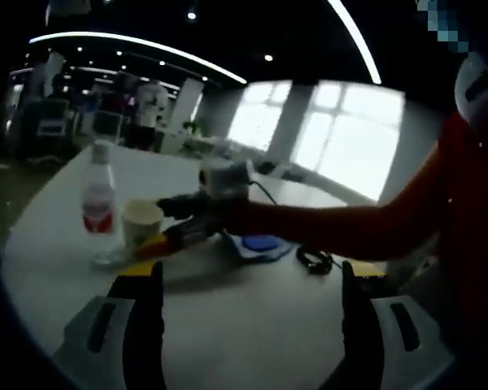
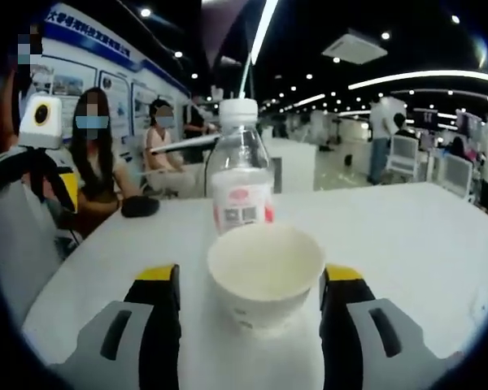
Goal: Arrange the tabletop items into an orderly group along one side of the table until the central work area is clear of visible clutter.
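Note:
A white paper cup [image 2: 264, 272] stands upright on the white table [image 2: 407, 244], between the jaws of my right gripper [image 2: 250, 280]. The jaws flank it with a small gap on the left side. Just behind the cup stands a clear water bottle [image 2: 241, 179] with a red-and-white label and a white cap. In the left gripper view, the cup [image 1: 141, 221] and bottle [image 1: 99, 199] stand at the left, and the right gripper [image 1: 159, 240] reaches them from the right on a red-sleeved arm. My left gripper [image 1: 250, 280] is open over bare table.
A blue flat item [image 1: 260, 244] and a black coiled cord [image 1: 313, 260] lie on the table beyond the right gripper's arm. A dark pouch [image 2: 138, 205] lies near the far left edge. People sit beyond that edge. The left gripper [image 2: 37, 183] shows at the left.

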A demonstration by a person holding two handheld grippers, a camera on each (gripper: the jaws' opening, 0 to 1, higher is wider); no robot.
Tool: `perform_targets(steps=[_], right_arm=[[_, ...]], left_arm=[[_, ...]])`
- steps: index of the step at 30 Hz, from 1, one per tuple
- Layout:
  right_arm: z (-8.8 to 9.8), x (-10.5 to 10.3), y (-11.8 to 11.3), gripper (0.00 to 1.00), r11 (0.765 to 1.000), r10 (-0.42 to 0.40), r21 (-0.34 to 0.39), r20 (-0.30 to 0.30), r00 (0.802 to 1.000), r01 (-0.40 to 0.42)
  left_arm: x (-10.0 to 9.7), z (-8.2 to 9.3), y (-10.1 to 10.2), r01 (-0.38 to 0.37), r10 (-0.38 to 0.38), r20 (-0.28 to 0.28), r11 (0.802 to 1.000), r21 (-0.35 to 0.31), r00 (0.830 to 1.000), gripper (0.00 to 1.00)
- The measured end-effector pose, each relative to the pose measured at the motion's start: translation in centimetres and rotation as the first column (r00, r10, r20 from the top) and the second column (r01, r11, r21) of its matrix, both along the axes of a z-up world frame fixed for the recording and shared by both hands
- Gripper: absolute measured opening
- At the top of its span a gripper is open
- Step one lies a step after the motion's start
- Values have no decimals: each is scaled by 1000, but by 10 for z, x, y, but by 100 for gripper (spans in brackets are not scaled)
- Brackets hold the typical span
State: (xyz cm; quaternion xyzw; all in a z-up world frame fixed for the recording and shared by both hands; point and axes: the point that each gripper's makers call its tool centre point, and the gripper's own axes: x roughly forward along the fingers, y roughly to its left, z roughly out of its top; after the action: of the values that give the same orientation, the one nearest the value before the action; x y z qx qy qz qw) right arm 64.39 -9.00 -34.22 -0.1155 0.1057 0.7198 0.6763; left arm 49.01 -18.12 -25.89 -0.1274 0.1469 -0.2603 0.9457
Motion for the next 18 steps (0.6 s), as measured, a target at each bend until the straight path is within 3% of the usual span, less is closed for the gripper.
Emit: perform_targets(steps=[9, 18], right_arm=[[3, 5, 3, 63, 1000, -12, 14, 7, 1000, 12], [0, 6, 5, 57, 1000, -10, 8, 11, 1000, 10]], left_arm=[[0, -6, 16, -52, 53, -6, 996, 78, 999, 88], [-1, -7, 25, -90, 91, -4, 992, 85, 996, 87]])
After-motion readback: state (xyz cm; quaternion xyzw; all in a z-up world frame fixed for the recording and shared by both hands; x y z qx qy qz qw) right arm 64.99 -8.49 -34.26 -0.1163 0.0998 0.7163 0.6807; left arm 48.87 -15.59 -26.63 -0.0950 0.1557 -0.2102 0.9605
